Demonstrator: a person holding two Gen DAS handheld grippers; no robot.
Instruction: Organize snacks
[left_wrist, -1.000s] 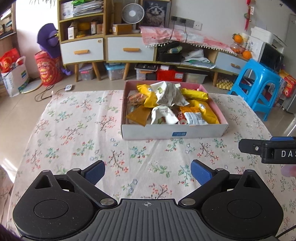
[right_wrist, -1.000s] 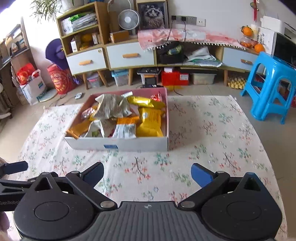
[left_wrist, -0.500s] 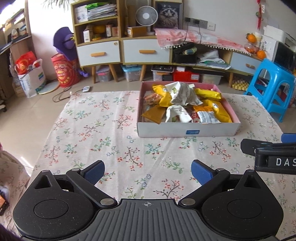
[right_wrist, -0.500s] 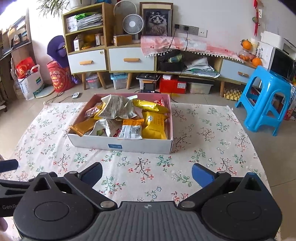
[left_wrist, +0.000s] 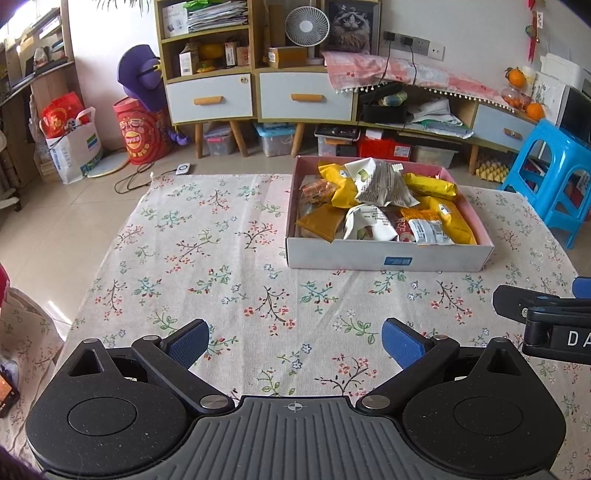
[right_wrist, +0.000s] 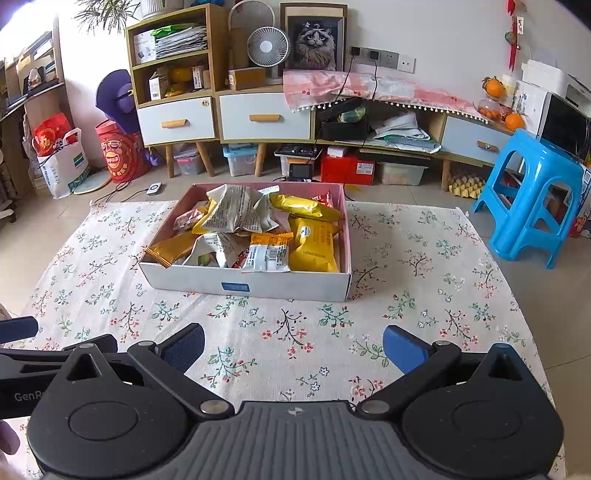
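My left gripper (left_wrist: 294, 341) sits at the bottom of its frame with both fingers spread wide and nothing between them. My right gripper (right_wrist: 293, 345) is the same: wide apart, empty, low in frame over the cloth (right_wrist: 406, 258). The box (left_wrist: 388, 254) of snacks (left_wrist: 380, 206) lies right of centre in the left view and at centre in the right view (right_wrist: 251, 280), well apart from both grippers.
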